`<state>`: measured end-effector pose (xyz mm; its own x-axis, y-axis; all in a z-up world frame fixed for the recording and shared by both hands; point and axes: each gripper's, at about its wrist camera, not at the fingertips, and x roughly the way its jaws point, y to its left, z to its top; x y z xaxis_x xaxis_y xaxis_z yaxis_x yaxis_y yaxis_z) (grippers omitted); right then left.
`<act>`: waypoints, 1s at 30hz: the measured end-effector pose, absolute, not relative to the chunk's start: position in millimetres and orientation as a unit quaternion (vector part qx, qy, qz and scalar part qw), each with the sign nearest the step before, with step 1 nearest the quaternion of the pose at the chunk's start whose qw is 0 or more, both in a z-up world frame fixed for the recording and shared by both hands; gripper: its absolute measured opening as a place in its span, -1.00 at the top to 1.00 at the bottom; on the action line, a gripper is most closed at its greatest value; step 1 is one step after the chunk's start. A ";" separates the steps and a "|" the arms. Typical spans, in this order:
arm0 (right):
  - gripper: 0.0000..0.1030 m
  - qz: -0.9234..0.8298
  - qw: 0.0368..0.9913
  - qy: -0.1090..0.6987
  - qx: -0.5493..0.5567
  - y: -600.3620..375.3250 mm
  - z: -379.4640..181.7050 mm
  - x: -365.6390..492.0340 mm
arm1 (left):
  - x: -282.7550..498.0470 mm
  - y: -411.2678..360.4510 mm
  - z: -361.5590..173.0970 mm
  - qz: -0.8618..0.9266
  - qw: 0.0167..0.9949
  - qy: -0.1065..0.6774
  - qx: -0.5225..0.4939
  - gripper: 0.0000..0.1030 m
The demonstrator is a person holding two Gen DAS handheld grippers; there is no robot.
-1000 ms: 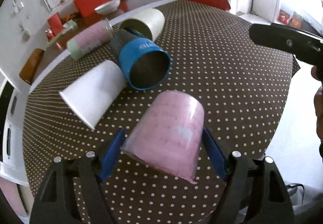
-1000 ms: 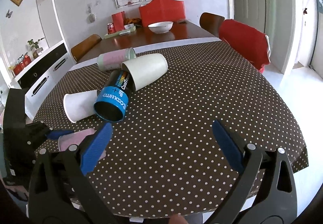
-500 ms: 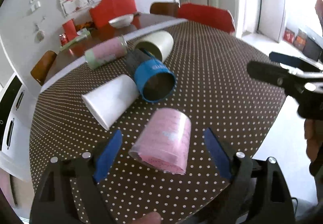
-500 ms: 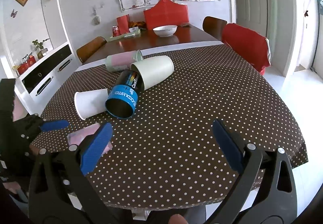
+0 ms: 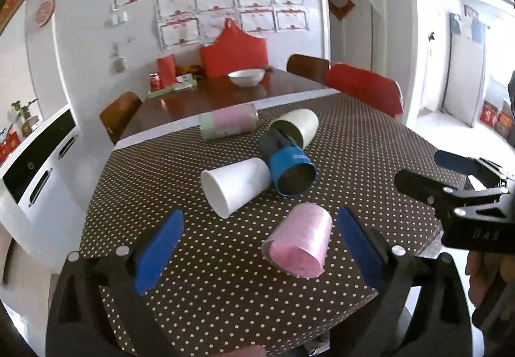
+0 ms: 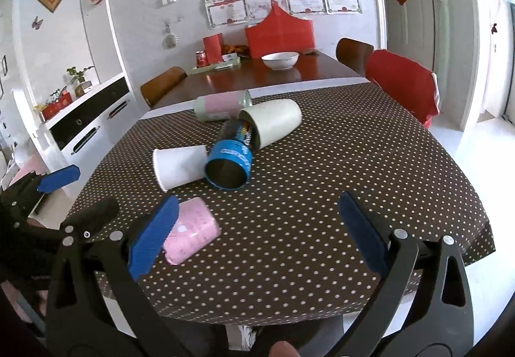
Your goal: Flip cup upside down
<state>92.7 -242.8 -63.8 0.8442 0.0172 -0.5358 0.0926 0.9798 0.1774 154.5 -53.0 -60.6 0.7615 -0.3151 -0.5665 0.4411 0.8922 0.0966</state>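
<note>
A pink cup [image 5: 299, 242] lies on its side on the dotted tablecloth [image 5: 354, 144] near the front edge; it also shows in the right wrist view [image 6: 191, 234]. My left gripper [image 5: 257, 249] is open and empty, held back above the table edge with the pink cup between and ahead of its blue pads. My right gripper [image 6: 257, 236] is open and empty over the front edge, the pink cup just beside its left pad [image 6: 153, 236]. A white cup [image 5: 236, 186], a blue can [image 5: 291, 172], a cream cup [image 5: 297, 128] and a pink-green can [image 5: 228, 125] lie tipped over mid-table.
The right gripper's body [image 5: 463, 202] shows at the right of the left wrist view. Behind the dotted table stands a wooden table [image 6: 257, 77] with a white bowl [image 6: 279, 60], and chairs [image 6: 402, 83]. A white cabinet [image 6: 83, 118] stands at the left.
My left gripper has let go of the pink cup and drawn back and up. The pink cup now lies on its side on the table. Both views have risen.
</note>
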 end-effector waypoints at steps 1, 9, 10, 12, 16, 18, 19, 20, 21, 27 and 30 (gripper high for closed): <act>-0.88 -0.016 0.955 0.277 0.100 -239.8 -62.7 91.3 | 151.4 -49.5 -59.3 -0.200 0.934 0.276 0.108 -0.84; -0.88 -0.001 0.958 0.269 0.101 -222.5 -55.6 81.9 | 130.3 -30.2 -50.4 -0.180 0.946 0.255 0.088 -0.84; -0.88 0.003 0.958 0.268 0.100 -219.2 -53.8 80.0 | 127.8 -27.6 -48.7 -0.177 0.948 0.252 0.084 -0.84; -0.88 0.006 0.959 0.265 0.098 -216.6 -51.0 78.0 | 122.6 -22.2 -45.4 -0.167 0.952 0.246 0.075 -0.84; -0.88 0.014 0.961 0.259 0.096 -207.0 -46.1 72.0 | 112.2 -12.1 -40.6 -0.158 0.957 0.236 0.061 -0.84; -0.88 0.014 0.962 0.256 0.095 -204.5 -45.1 68.8 | 106.4 -5.7 -38.6 -0.150 0.960 0.230 0.055 -0.84; -0.88 0.015 0.962 0.256 0.095 -202.5 -44.1 67.5 | 104.4 -3.3 -37.7 -0.148 0.961 0.228 0.052 -0.84; -0.88 0.016 0.962 0.256 0.096 -201.1 -43.7 66.3 | 102.0 0.5 -36.5 -0.143 0.962 0.227 0.047 -0.84; -0.88 0.018 0.962 0.256 0.096 -199.8 -43.2 65.4 | 100.2 3.6 -35.6 -0.139 0.963 0.226 0.043 -0.84; -0.88 0.017 0.958 0.266 0.108 -194.8 -40.4 67.2 | 89.3 18.2 -29.1 -0.109 0.971 0.212 0.031 -0.84; -0.88 0.005 0.948 0.291 0.127 -197.7 -44.0 75.1 | 86.5 23.2 -28.4 -0.102 0.972 0.208 0.029 -0.84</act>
